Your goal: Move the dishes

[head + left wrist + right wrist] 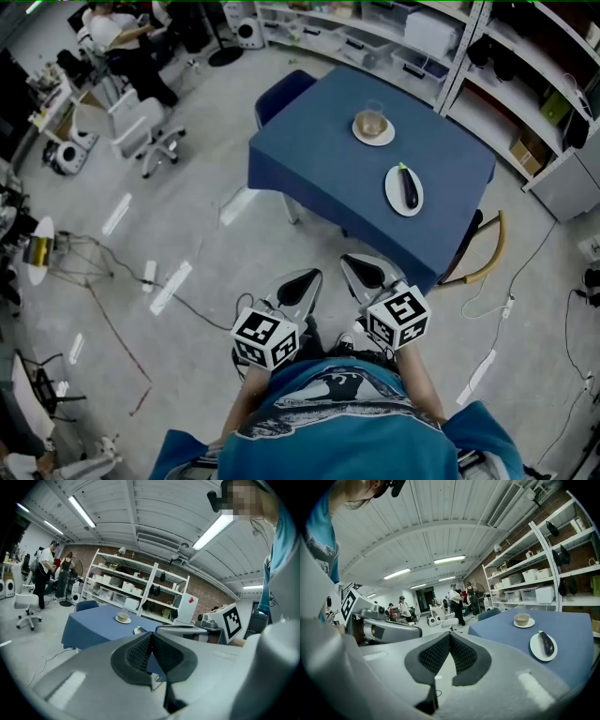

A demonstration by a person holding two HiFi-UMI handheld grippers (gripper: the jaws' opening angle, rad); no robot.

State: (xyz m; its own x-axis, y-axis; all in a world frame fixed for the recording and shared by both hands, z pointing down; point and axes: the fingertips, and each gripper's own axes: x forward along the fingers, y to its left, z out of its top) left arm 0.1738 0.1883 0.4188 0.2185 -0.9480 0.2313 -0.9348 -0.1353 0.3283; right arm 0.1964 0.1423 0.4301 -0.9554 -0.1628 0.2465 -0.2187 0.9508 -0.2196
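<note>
My left gripper (300,287) and right gripper (365,274) are both pressed shut, empty. The eggplant plate (394,192) lies ahead on the table (309,159), nearer the right gripper; the cup's saucer (375,141) sits beyond it.

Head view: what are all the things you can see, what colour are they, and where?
table: one, blue cloth, middle of the room
nearer plate: one, white, on the table
aubergine: one, dark purple, on the nearer plate
farther plate: one, white, on the table
bowl: one, beige, on the farther plate
blue chair: one, blue, at the table's far corner
office chair: one, white, upper left floor
shelves: one row, white, behind the table
left gripper: one, grey, shut, empty
right gripper: one, grey, shut, empty
</note>
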